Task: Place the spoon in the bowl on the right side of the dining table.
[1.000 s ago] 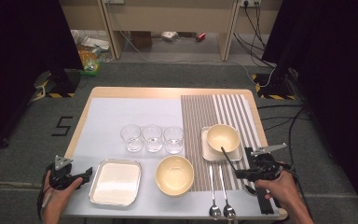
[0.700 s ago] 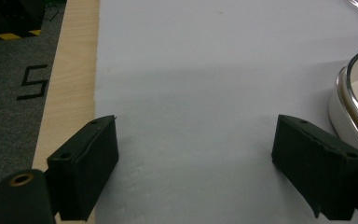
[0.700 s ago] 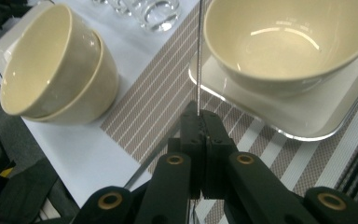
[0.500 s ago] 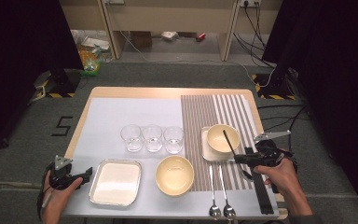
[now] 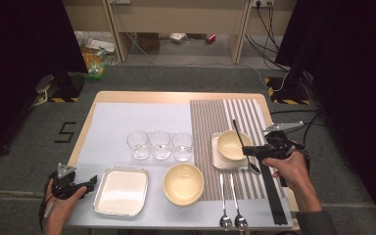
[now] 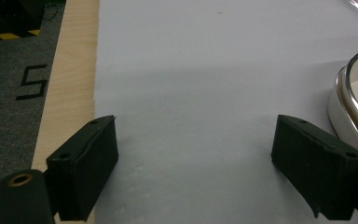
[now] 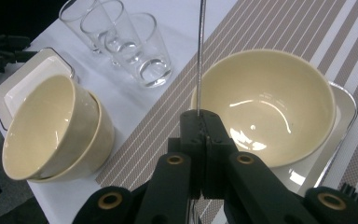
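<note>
Right tool (image 5: pixel 247 151) grips spoon (image 5: pixel 240 142) beside bowl (image 5: pixel 231 145)

Three glasses (image 5: pixel 159 145), two bowls (image 5: pixel 183 183), three spoons (image 5: pixel 223 221), two trays (image 5: pixel 121 191).

In the right gripper view, the thin metal spoon handle (image 7: pixel 200 56) runs off the top edge, and its lower end is hidden between the closed black pads of the right tongs (image 7: pixel 201 122). The square white plate (image 7: pixel 340 140) is mostly covered by the cream ceramic bowl (image 7: pixel 265 100) standing on it. The leftmost of the three clear drinking glasses (image 7: pixel 81 18) is cut by the top edge. In the left gripper view, the silver-rimmed white tray (image 6: pixel 354 100) is cropped by the right edge.
</note>
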`<action>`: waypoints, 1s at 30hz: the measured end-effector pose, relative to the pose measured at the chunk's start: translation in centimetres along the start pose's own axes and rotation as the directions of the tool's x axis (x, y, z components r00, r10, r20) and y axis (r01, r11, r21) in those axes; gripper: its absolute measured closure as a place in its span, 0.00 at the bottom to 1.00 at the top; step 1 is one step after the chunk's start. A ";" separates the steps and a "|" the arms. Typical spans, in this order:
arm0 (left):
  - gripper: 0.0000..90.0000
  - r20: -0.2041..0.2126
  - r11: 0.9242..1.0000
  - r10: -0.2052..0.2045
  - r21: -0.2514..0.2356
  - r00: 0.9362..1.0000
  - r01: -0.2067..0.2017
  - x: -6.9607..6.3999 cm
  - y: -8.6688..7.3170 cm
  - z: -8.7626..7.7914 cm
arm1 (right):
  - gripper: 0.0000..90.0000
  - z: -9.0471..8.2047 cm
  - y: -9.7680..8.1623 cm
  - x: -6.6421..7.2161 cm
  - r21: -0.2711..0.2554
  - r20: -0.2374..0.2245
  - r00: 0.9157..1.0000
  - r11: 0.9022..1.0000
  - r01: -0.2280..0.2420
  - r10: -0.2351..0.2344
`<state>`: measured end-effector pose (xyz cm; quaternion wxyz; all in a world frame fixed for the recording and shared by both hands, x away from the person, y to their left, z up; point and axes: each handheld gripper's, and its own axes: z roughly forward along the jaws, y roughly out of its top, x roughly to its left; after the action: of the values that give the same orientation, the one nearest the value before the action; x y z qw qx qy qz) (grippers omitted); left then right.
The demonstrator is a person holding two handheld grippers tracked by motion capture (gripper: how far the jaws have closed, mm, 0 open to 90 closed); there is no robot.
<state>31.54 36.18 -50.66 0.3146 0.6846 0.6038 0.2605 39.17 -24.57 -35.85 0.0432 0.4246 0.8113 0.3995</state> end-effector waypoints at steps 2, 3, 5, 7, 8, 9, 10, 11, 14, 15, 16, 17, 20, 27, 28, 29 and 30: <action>0.15 0.001 1.000 -0.001 0.000 1.000 0.001 0.0 0.0 0.0 | 1.00 0.1 0.5 0.0 -0.002 0.005 1.000 1.000 0.000 0.000; 0.15 0.002 1.000 -0.001 0.001 1.000 0.001 0.0 0.0 0.0 | 1.00 0.1 0.7 0.0 -0.007 0.006 1.000 1.000 0.002 -0.002; 0.15 0.000 1.000 0.000 -0.001 1.000 0.000 0.0 0.0 0.0 | 1.00 0.2 1.2 -0.1 -0.012 0.005 1.000 1.000 -0.003 0.003; 0.15 0.001 1.000 0.000 0.001 1.000 0.000 0.0 0.0 0.0 | 1.00 0.4 1.7 -0.2 -0.020 0.009 1.000 1.000 -0.001 0.001; 0.15 0.002 1.000 -0.001 0.001 1.000 0.001 0.0 0.0 0.0 | 1.00 0.6 2.2 -0.3 -0.022 0.012 1.000 1.000 0.000 0.001; 0.15 0.003 1.000 0.000 0.002 1.000 0.000 0.0 0.0 0.0 | 1.00 0.6 2.2 -0.3 -0.022 0.012 1.000 1.000 0.000 0.001; 0.15 0.002 1.000 0.000 0.001 1.000 0.000 0.0 0.0 0.0 | 1.00 0.6 2.4 -0.3 -0.024 0.012 1.000 1.000 -0.002 0.002; 0.15 0.001 1.000 0.000 0.000 1.000 0.000 0.0 0.0 0.0 | 1.00 0.7 2.6 -0.3 -0.027 0.009 1.000 1.000 -0.004 0.004; 0.15 0.004 1.000 0.000 0.003 1.000 0.000 0.0 0.0 0.0 | 1.00 1.1 3.3 -0.4 -0.030 0.013 1.000 1.000 -0.004 0.004; 0.15 0.006 1.000 0.001 0.006 1.000 -0.001 0.0 0.0 0.0 | 1.00 1.3 3.6 -0.5 -0.033 0.014 1.000 0.999 -0.004 0.005; 0.15 0.004 1.000 -0.001 0.001 1.000 0.001 0.0 0.0 0.0 | 1.00 1.5 3.9 -0.6 -0.034 0.015 1.000 0.999 -0.002 0.002; 0.15 0.005 1.000 0.001 0.004 1.000 -0.001 0.0 0.0 0.0 | 1.00 1.8 4.4 -0.9 -0.050 0.002 1.000 0.999 -0.004 0.004; 0.15 0.008 1.000 0.001 0.009 1.000 -0.001 0.1 0.0 0.0 | 1.00 2.5 5.0 -1.3 -0.050 0.013 1.000 0.999 -0.010 0.011; 0.15 0.008 1.000 0.001 0.009 1.000 -0.001 0.1 0.0 0.0 | 1.00 4.2 5.2 -2.3 -0.023 0.049 0.999 1.000 -0.013 0.015; 0.15 0.004 1.000 0.000 0.002 1.000 0.000 0.0 0.0 0.0 | 1.00 4.5 5.1 -2.5 -0.021 0.051 0.999 1.000 -0.006 0.007; 0.15 0.005 1.000 0.000 0.003 1.000 0.000 0.0 0.0 0.0 | 1.00 4.8 5.1 -2.7 -0.013 0.056 0.998 1.000 -0.008 0.009; 0.15 0.007 1.000 0.001 0.008 1.000 -0.002 0.1 0.0 0.0 | 1.00 5.1 5.0 -2.8 -0.010 0.058 0.998 1.000 -0.009 0.009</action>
<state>31.53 36.25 -50.60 0.3138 0.6873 0.6032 0.2557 46.33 -21.90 -36.66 0.0670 0.4395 0.8059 0.3910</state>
